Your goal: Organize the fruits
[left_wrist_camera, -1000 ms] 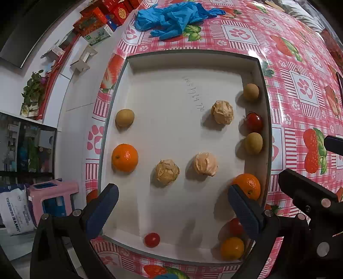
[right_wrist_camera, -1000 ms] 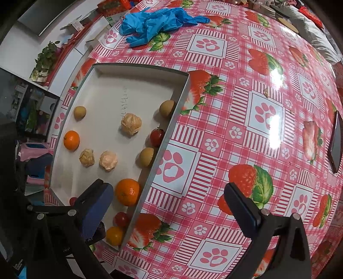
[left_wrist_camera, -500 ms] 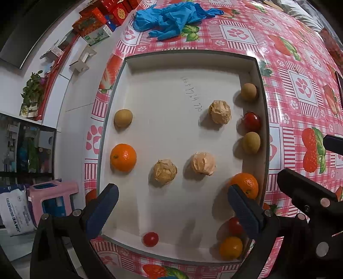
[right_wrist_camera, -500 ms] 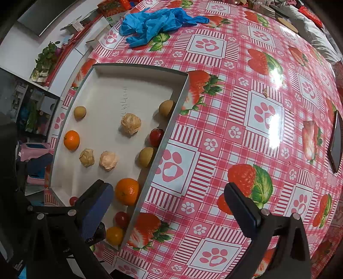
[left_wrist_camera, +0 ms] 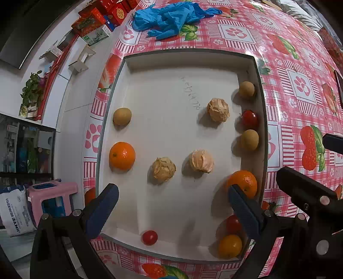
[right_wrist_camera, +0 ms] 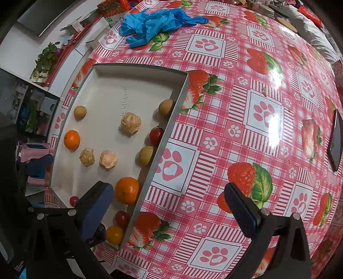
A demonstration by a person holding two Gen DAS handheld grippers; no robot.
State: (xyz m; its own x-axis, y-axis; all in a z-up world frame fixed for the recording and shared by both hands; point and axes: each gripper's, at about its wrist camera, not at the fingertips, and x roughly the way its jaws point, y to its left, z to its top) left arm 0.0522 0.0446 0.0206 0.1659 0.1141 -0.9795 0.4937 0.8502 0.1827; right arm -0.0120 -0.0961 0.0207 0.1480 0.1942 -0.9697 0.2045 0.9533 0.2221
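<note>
A shallow white tray (left_wrist_camera: 171, 64) (right_wrist_camera: 133, 70) lies on the pink strawberry-print tablecloth and holds loose fruit. Two oranges (left_wrist_camera: 122, 155) (left_wrist_camera: 243, 182), three papery husked fruits (left_wrist_camera: 218, 109) (left_wrist_camera: 164, 167) (left_wrist_camera: 202, 161), brown longans (left_wrist_camera: 122, 115) (left_wrist_camera: 246, 89) (left_wrist_camera: 249, 139), red cherry tomatoes (left_wrist_camera: 249, 118) (left_wrist_camera: 149, 237) (left_wrist_camera: 233, 223) and a yellow tomato (left_wrist_camera: 230, 245) are scattered in it. My left gripper (left_wrist_camera: 171, 206) hovers open above the tray's near end, holding nothing. My right gripper (right_wrist_camera: 169, 206) hangs open over the tray's right wall and the cloth, empty.
Blue gloves (left_wrist_camera: 169, 16) (right_wrist_camera: 154, 23) are bunched on the cloth beyond the tray. Red boxes (left_wrist_camera: 92, 20) lie past the table's far left corner. A pink stool (left_wrist_camera: 53, 197) stands on the floor left of the table. A dark phone (right_wrist_camera: 335, 139) lies at the right edge.
Both views have barely shifted; the left wrist view drifted slightly so the fruit sits a touch lower-left. No fruit has moved, and both grippers stay open.
</note>
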